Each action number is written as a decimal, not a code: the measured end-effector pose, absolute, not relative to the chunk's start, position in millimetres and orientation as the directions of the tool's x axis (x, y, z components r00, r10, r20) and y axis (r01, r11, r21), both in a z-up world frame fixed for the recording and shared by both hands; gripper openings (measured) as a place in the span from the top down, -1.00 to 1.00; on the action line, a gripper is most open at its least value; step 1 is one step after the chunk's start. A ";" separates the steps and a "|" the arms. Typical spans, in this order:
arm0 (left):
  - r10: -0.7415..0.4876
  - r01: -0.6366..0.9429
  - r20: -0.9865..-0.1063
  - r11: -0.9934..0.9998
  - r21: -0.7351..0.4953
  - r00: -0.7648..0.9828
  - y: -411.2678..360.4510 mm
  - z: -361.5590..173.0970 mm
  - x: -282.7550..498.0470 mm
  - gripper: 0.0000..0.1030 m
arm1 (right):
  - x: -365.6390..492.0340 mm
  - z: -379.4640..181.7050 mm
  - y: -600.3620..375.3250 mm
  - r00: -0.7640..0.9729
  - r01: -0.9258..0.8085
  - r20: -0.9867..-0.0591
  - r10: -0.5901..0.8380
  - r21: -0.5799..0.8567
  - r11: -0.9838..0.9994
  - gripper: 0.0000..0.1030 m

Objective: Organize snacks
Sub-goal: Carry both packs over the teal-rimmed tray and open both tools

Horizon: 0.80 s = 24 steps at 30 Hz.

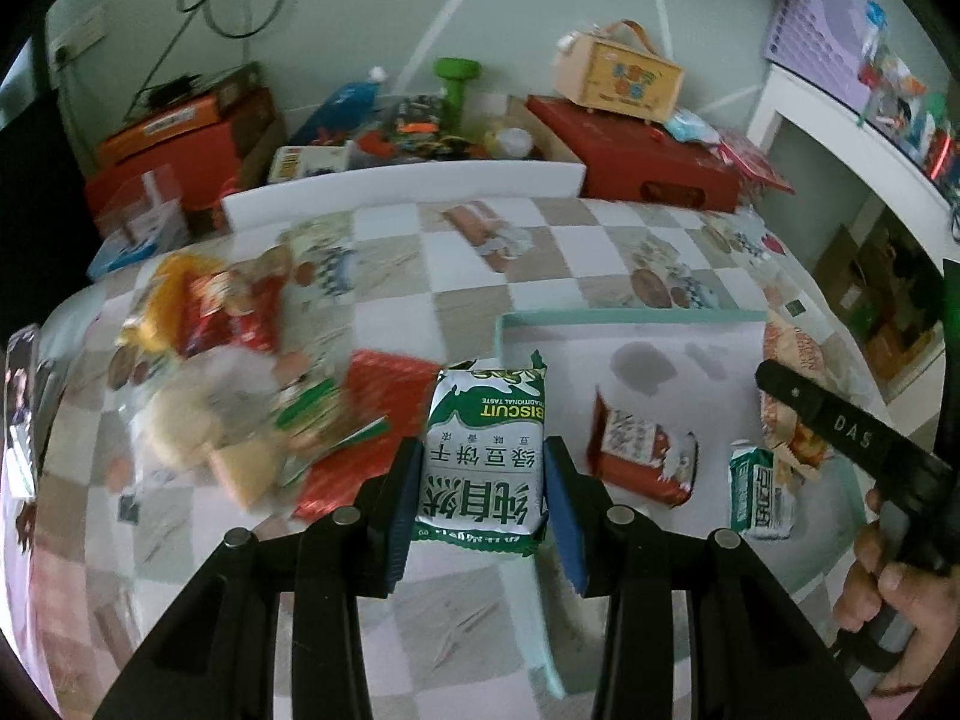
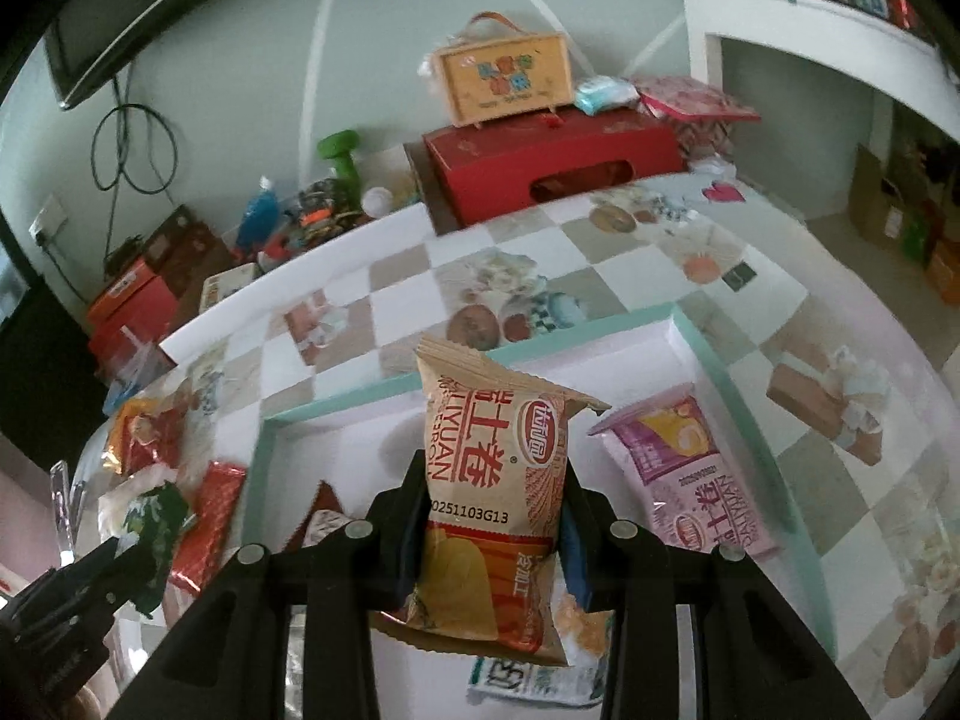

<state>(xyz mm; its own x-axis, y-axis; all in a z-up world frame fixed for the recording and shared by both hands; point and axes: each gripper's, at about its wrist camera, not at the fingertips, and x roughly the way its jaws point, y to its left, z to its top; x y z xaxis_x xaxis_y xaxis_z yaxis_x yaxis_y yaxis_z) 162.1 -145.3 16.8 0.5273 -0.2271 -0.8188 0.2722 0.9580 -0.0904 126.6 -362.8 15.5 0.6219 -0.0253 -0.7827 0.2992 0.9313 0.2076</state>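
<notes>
Sorting snacks into the tray (image 2: 714, 360), partway done by the look of it.
Inside it lie a purple packet (image 2: 690, 480), a red packet (image 1: 645, 456) and a small green packet (image 1: 759, 495); a loose heap (image 1: 240, 396) waits on the counter (image 1: 468, 294). Left gripper (image 1: 483, 468) is clamped on a green biscuit packet (image 1: 486, 450) at the tray's edge; right gripper (image 2: 495, 516) pinches an orange roll packet (image 2: 498, 480) above the tray.

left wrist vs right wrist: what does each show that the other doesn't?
Left wrist only: the green biscuit pack gripped by the left gripper, seen face-on.
Right wrist only: the purple snack pack in the tray, and the orange pack clamped in the right gripper.
Both: the teal-rimmed tray, the red box, and the checkered tablecloth.
</notes>
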 end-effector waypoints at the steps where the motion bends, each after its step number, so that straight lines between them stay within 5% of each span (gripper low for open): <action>1: -0.226 0.280 -0.821 0.956 -0.084 0.525 -152.4 15.2 165.4 0.20 | 127.2 13.6 -364.8 0.621 0.300 -0.783 -0.024 0.209 0.931 0.24; 24: -0.215 0.325 -0.813 0.945 -0.034 0.540 -223.2 -20.8 206.8 0.19 | 138.1 -9.1 -389.3 0.617 0.329 -0.787 -0.029 0.224 0.917 0.22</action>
